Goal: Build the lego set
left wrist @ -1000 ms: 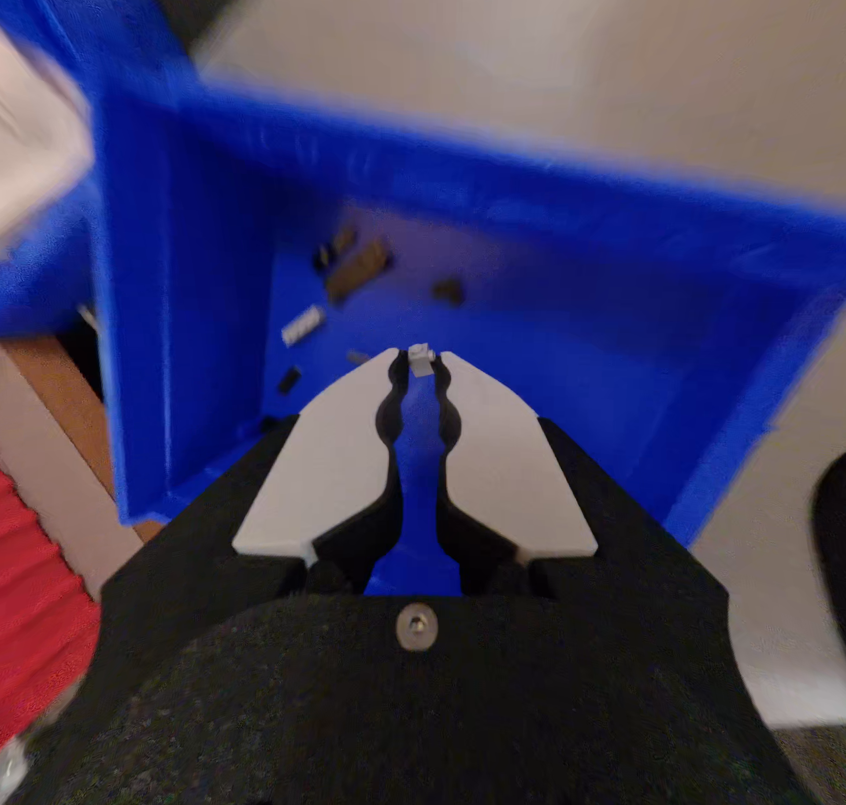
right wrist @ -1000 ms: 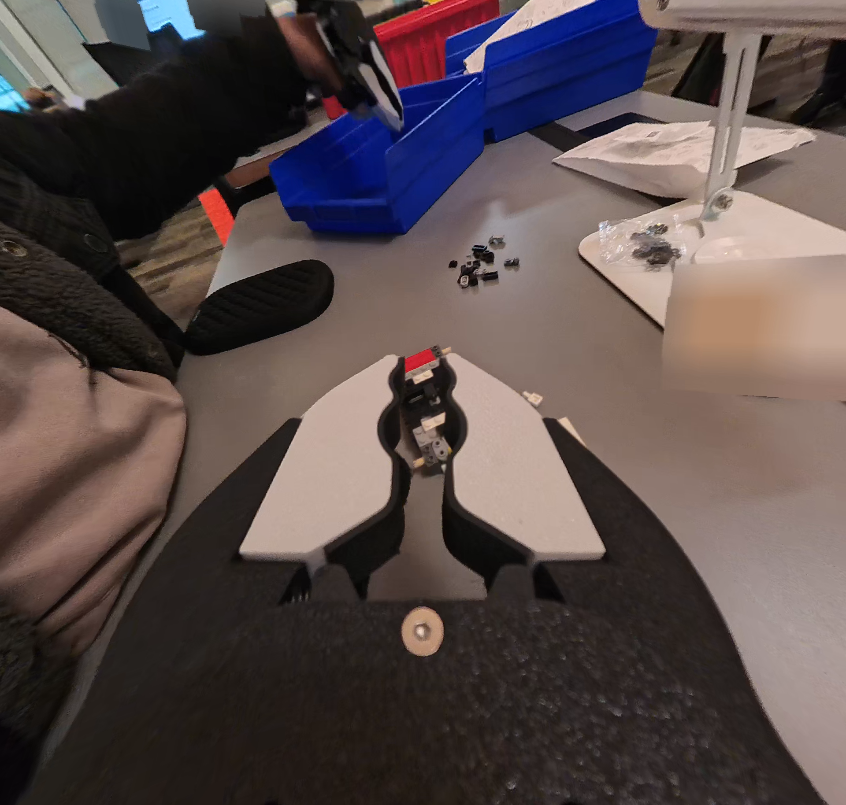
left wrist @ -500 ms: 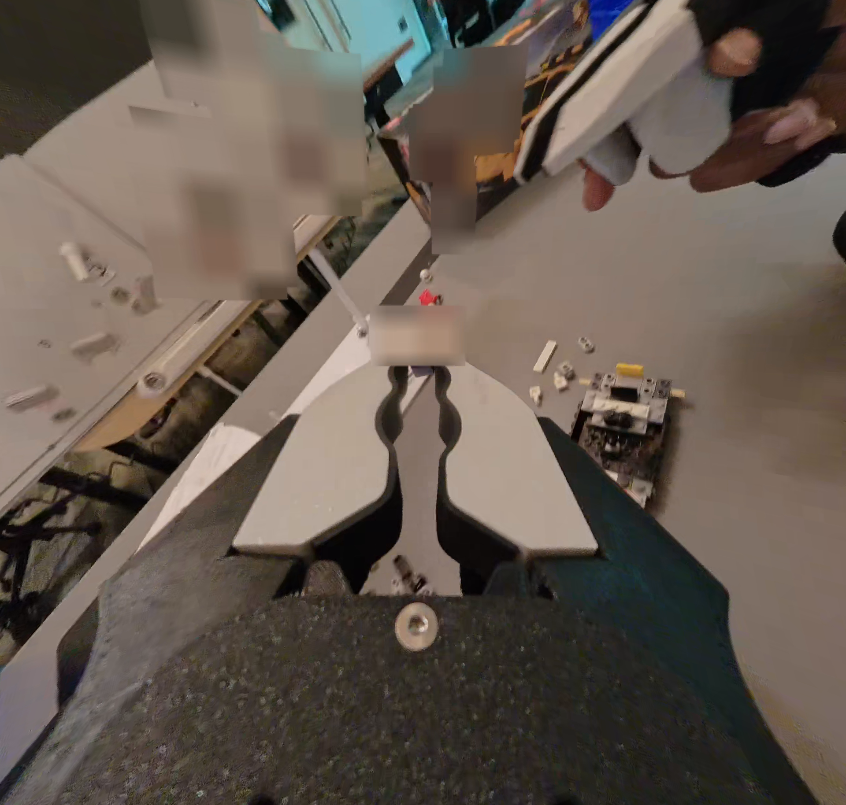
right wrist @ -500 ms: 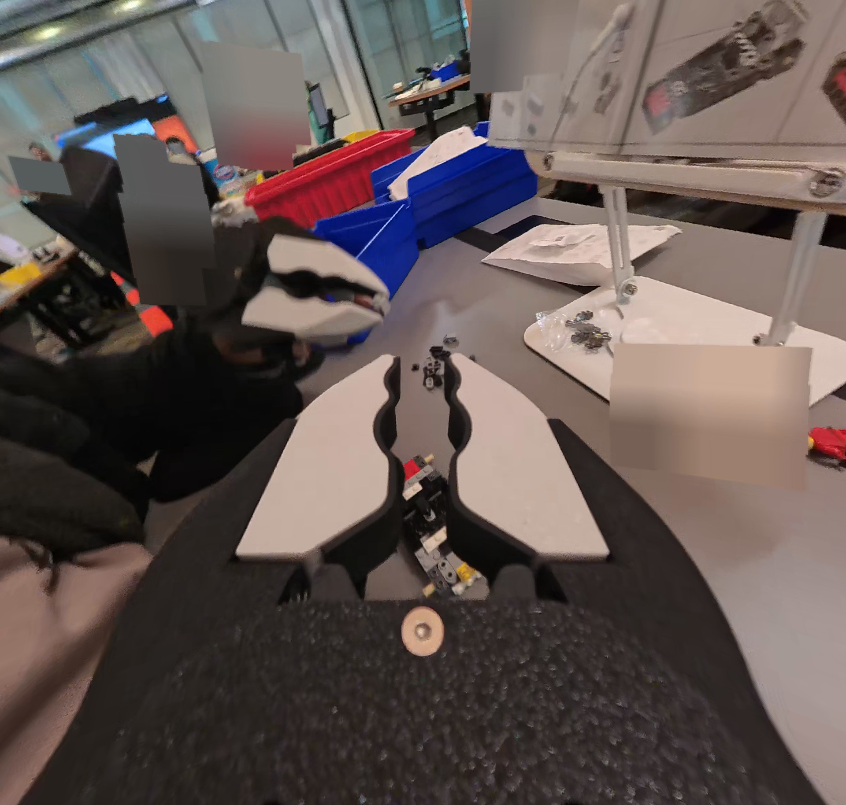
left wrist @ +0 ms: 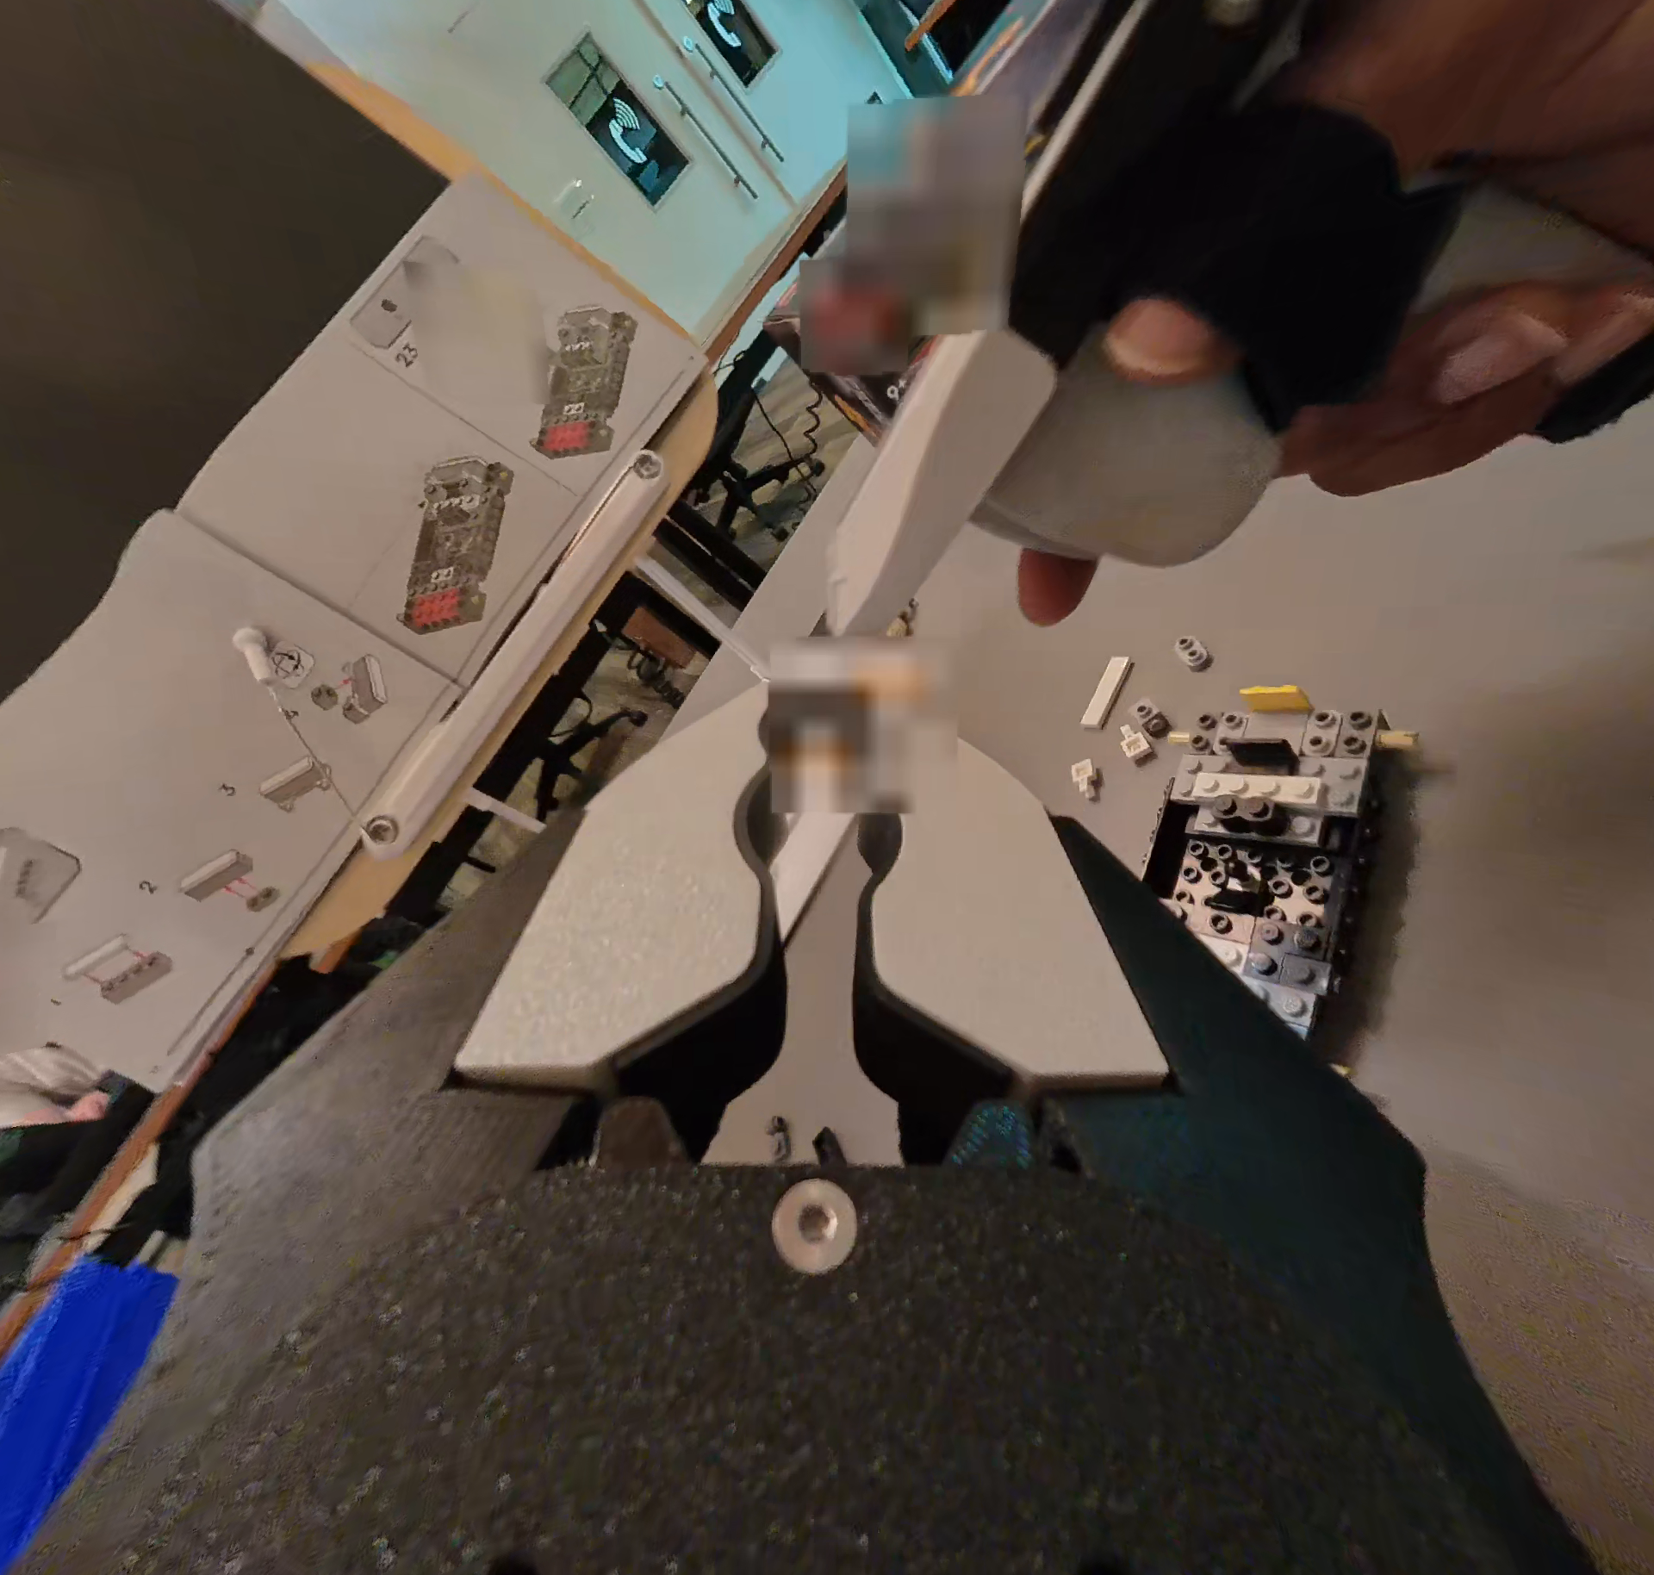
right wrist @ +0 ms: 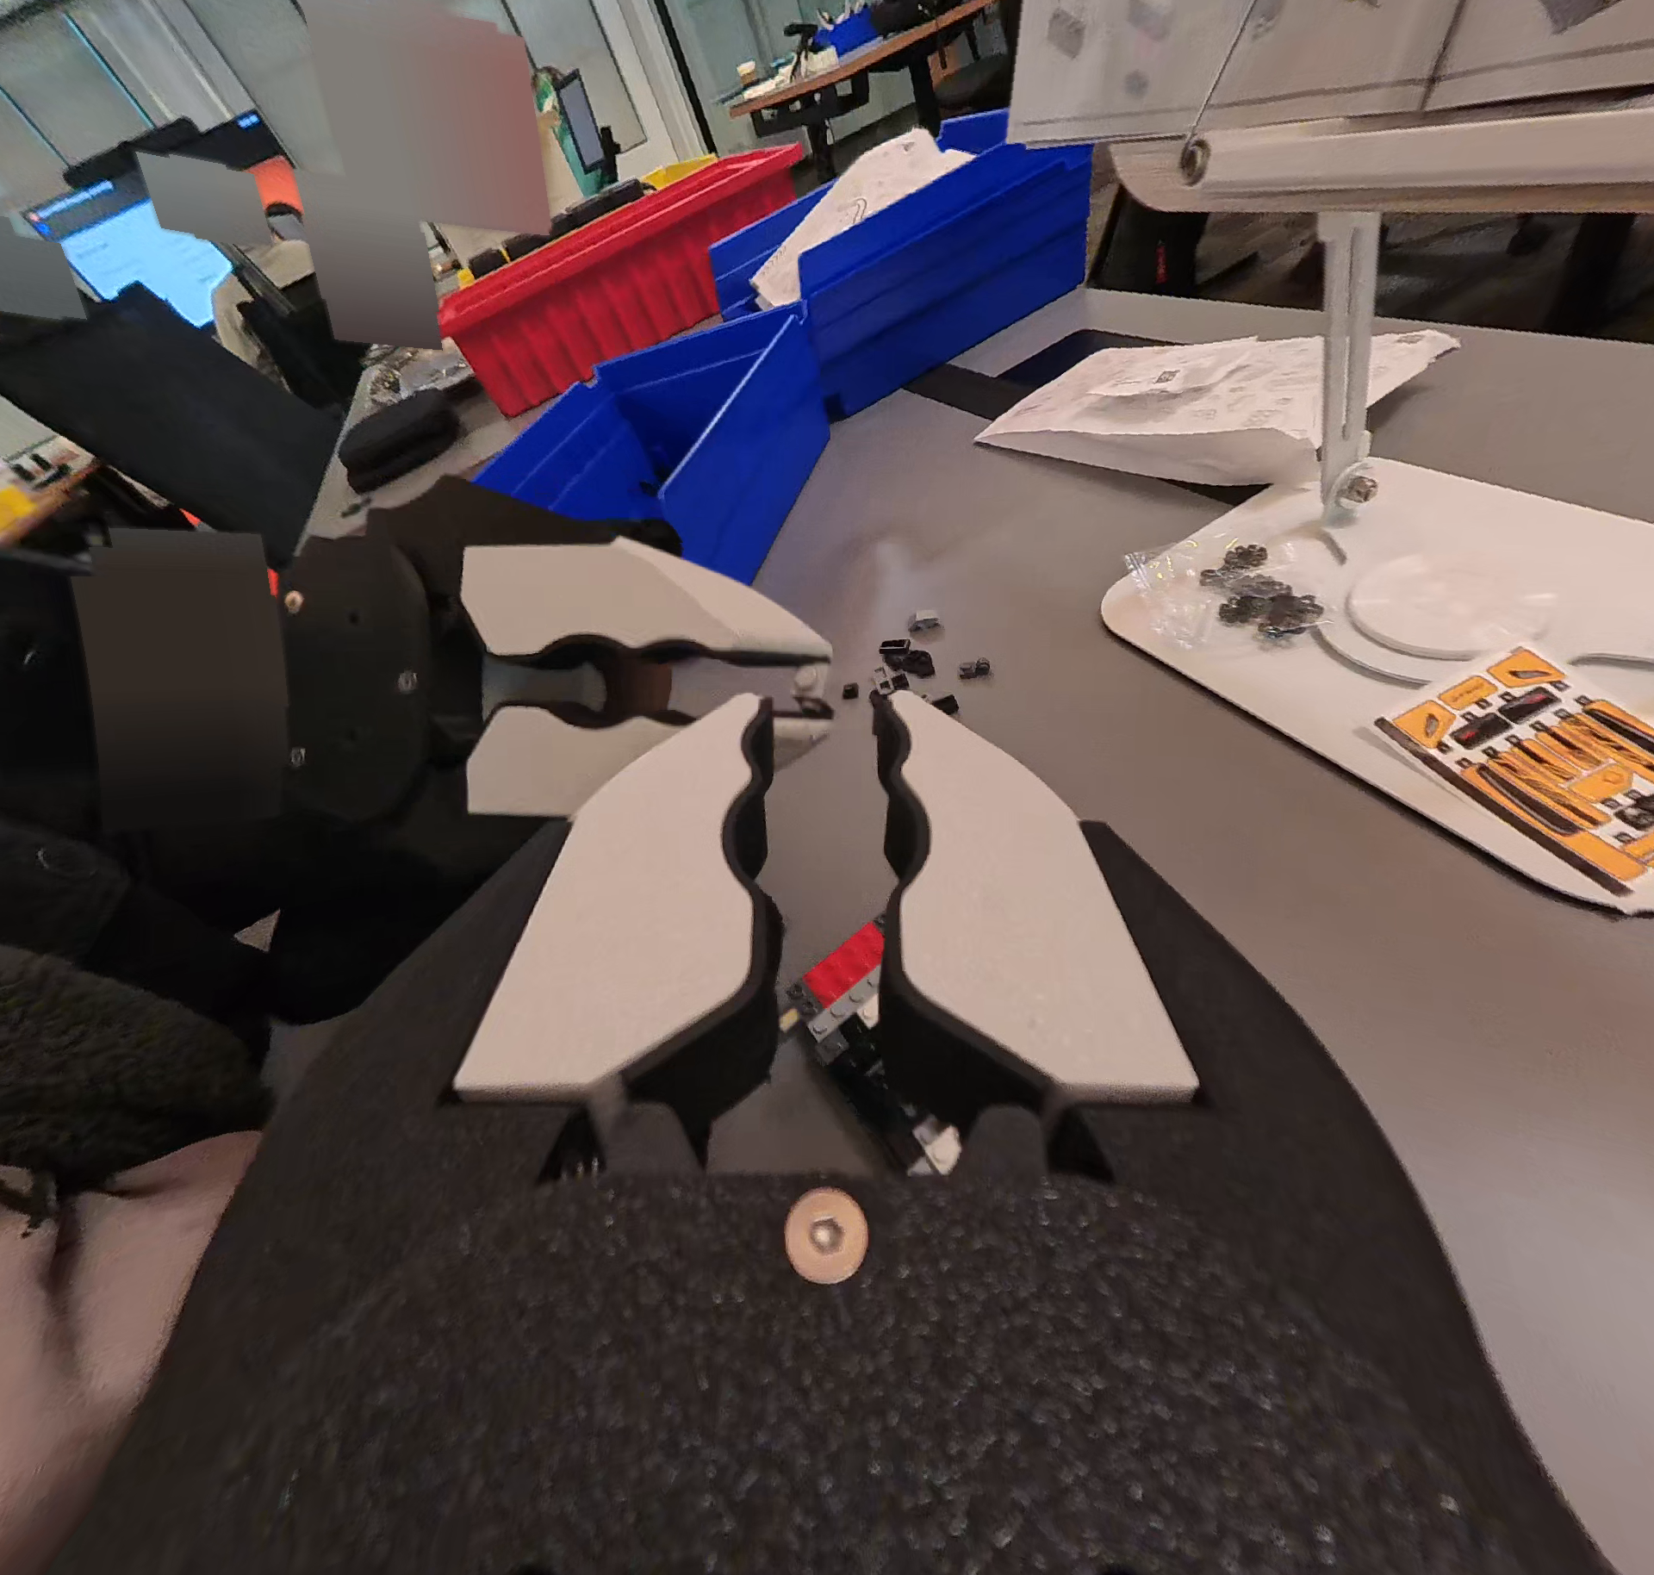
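Two grippers hang over the grey table [right wrist: 1163, 816]; the left gripper [right wrist: 810, 695] sits left in the right wrist view, its fingers nearly together and pinching a small light grey piece [right wrist: 805, 682] at the tips; in its own view a blur patch hides those tips; the right gripper [right wrist: 819, 704] has its fingers parted with nothing between them, the half-built lego model [left wrist: 1253, 870] lying on the table beneath and near it; small loose pieces [left wrist: 1119, 726] lie just beside the model's far end; a scatter of black pieces [right wrist: 922, 659] lies farther off, near the blue bins [right wrist: 716, 449]; an instruction booklet [left wrist: 358, 637] stands on a white stand [right wrist: 1342, 422], with a sticker sheet [right wrist: 1539, 762] on its base.
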`<state>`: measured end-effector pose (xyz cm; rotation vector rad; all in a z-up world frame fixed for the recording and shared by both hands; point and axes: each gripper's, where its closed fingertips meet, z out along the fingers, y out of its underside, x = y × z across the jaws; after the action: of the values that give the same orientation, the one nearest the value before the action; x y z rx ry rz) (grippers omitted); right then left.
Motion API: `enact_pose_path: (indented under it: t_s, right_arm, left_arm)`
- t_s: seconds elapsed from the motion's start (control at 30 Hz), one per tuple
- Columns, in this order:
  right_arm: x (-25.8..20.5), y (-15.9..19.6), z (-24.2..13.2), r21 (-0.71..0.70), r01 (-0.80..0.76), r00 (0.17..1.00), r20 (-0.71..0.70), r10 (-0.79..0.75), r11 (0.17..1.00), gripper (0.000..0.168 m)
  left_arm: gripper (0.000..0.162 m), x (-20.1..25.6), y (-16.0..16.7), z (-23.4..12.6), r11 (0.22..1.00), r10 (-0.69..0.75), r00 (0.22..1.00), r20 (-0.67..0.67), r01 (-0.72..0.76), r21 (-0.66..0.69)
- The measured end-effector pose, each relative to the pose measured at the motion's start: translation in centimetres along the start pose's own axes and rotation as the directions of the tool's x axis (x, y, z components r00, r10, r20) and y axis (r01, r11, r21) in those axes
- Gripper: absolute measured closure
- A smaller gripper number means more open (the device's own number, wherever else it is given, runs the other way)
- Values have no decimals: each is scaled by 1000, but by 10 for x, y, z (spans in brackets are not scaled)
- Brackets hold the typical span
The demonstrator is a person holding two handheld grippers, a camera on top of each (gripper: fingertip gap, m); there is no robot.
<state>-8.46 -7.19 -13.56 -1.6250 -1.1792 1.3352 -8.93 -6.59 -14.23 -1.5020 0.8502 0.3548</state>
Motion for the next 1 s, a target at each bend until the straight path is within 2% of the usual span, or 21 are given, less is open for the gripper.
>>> enact_pose_path:
  t_s: [0.27, 0.33, 0.4, 0.5, 0.6, 0.77, 1.0]
  right_arm:
    - [2, 15, 9, -120, 33, 999, -35, -37, 992, 161]
    - [15, 13, 2, -137, 45, 998, -46, -52, 990, 161]
    - [36, 21, -12, -248, 85, 993, -53, -101, 965, 161]
    - [79, 53, -38, -468, 158, 975, -63, -211, 869, 161]
    - [96, 81, -49, -574, 164, 977, -20, -214, 802, 161]
    - [108, 109, -42, -636, 190, 972, 15, -234, 748, 161]
    - [112, 121, -32, -659, 218, 968, 56, -243, 720, 159]
  left_arm:
    - [152, 12, 1, 2, 988, 149, 989, 20, -148, -37]
    - [147, 13, 7, 3, 992, 111, 994, -18, -112, -50]
    - [146, 12, 13, 2, 998, 19, 998, -62, -22, -57]
    - [148, 7, 20, 1, 983, -180, 974, -134, 173, -68]
    - [150, 2, 29, 1, 948, -316, 933, -171, 305, -87]
    - [152, 5, 40, 3, 931, -362, 913, -188, 345, -119]
    - [152, 10, 44, 4, 925, -377, 901, -215, 355, -133]
